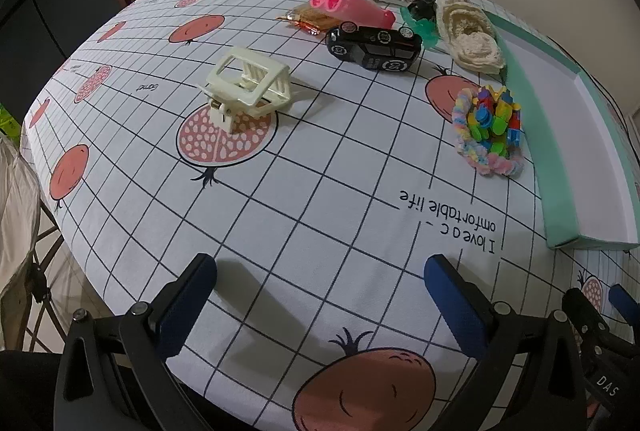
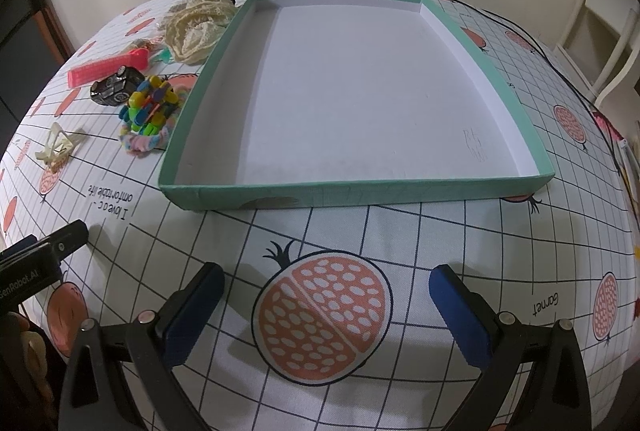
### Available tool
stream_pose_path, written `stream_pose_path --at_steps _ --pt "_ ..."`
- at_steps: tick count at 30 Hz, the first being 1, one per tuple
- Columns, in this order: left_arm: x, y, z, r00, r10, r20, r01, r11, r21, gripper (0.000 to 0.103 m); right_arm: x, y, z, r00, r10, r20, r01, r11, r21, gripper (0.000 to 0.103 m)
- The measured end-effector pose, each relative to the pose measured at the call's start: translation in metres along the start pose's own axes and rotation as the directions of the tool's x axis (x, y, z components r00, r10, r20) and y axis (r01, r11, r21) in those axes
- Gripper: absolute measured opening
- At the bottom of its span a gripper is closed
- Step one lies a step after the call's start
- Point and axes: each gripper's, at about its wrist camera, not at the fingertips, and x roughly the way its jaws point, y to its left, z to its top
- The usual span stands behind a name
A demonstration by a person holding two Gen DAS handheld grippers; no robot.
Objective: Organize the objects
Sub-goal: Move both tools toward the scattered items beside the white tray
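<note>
Cream plastic claw hair clip [image 1: 244, 89] upright on counter [image 1: 320, 199], teeth pointing down. Shallow mint-green cardboard tray [image 2: 224, 191] empty, long axis running away. Left gripper [image 1: 320, 307] and right gripper [image 2: 326, 315] jaws wide, holding nothing.

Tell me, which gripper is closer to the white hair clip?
Left. The left gripper hovers open right in front of the white hair clip. The right gripper sits farther away, in front of the green tray, with the clip far off to its left.

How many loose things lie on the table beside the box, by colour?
Cream: 2, hair claw clip and lace bundle
Pink: 1, tube
Black: 1, toy car
Multicolour: 1, clip pile
Others partly hidden, uncounted.
Total: 5
</note>
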Motion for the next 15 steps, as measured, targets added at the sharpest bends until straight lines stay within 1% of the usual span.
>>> stream_pose_path --at_steps 7,9,12,15 --pt "-0.002 0.0 0.003 0.999 -0.031 -0.006 0.031 0.999 0.027 0.103 -0.001 0.001 0.001 1.0 0.004 0.001 -0.004 1.0 -0.001 0.103" --pt "-0.006 0.002 0.005 0.999 -0.042 0.009 0.041 0.999 0.02 0.103 -0.004 -0.001 0.003 1.0 0.028 0.01 -0.028 0.999 0.014 0.103" --pt "-0.015 0.006 0.011 0.997 -0.057 0.042 0.056 0.998 0.013 0.103 -0.017 -0.002 0.008 0.997 0.034 0.068 -0.036 0.999 0.024 0.103" --pt "-0.023 0.011 0.018 0.995 -0.072 0.074 0.073 0.997 -0.006 0.103 -0.031 -0.003 0.015 0.991 0.057 0.124 -0.061 0.998 0.034 0.103"
